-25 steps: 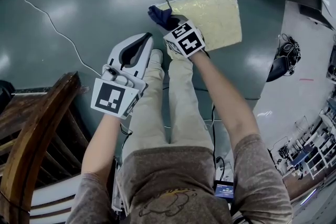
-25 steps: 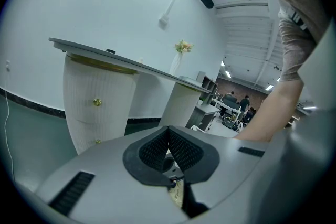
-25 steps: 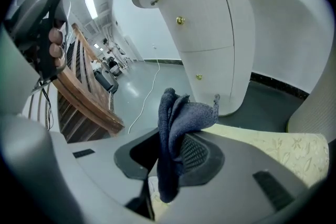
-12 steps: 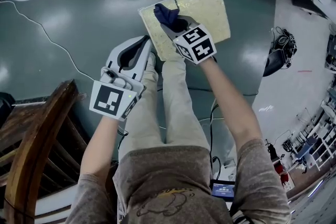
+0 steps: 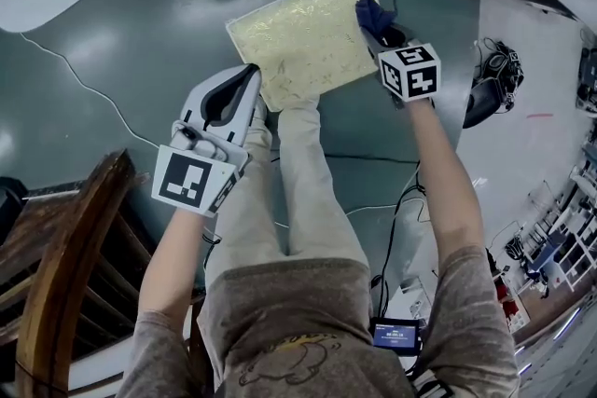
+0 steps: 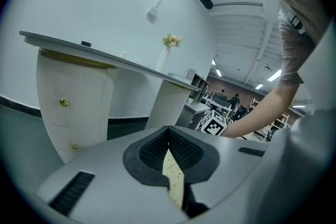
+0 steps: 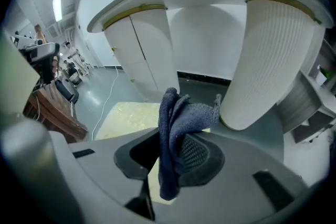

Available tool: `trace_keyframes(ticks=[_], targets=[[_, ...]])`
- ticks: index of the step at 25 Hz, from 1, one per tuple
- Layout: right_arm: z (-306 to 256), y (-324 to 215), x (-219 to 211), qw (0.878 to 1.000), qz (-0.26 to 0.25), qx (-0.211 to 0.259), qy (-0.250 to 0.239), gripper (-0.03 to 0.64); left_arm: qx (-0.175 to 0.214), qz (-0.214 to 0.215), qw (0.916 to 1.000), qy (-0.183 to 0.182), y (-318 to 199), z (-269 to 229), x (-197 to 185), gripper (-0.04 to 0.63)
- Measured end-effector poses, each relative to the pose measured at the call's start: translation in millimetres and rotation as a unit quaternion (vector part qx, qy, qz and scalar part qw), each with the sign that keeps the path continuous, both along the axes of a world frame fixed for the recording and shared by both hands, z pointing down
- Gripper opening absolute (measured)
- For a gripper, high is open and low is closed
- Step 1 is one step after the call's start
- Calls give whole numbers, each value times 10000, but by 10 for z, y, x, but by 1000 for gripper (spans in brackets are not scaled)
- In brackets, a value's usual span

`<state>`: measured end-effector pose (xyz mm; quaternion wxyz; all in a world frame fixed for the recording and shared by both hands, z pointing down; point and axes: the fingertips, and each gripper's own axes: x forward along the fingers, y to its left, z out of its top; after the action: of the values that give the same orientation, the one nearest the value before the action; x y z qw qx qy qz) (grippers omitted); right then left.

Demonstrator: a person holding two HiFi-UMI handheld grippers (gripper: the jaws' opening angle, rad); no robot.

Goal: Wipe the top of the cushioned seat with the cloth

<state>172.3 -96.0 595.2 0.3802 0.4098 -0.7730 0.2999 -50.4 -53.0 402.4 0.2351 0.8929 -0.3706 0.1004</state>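
By the person's left side stands a dark wooden chair [image 5: 56, 266] on the grey-green floor [image 5: 140, 61]. Next comes the left tongs [image 5: 247, 75], held low beside the near left corner of the seat cushion [image 5: 303, 37]. Its ribbed pads [image 6: 181, 152] meet at their tips with nothing between them, and a sliver of the cushion's pale yellow pattern shows through the gap lower down. The cushion lies flat on the floor just in front of the person's feet, with its top facing up. At its far right corner is the right tongs [image 5: 382, 37], clamped tight on a bunched dark blue cloth [image 7: 176, 134]. The cloth sticks up past the pads and hangs down below them over the cushion's edge; whether it touches the fabric I cannot tell.
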Motion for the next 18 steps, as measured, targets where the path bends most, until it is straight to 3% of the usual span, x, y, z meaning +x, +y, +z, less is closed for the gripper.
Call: trace_keyframes(ticks=[9, 18], targets=[[345, -131, 822, 9966, 308, -269, 709, 98, -50, 34, 9999, -83, -97, 6, 156, 17], [570, -130, 723, 9959, 292, -490, 697, 98, -131, 128, 9997, -130, -113, 46, 226, 18]])
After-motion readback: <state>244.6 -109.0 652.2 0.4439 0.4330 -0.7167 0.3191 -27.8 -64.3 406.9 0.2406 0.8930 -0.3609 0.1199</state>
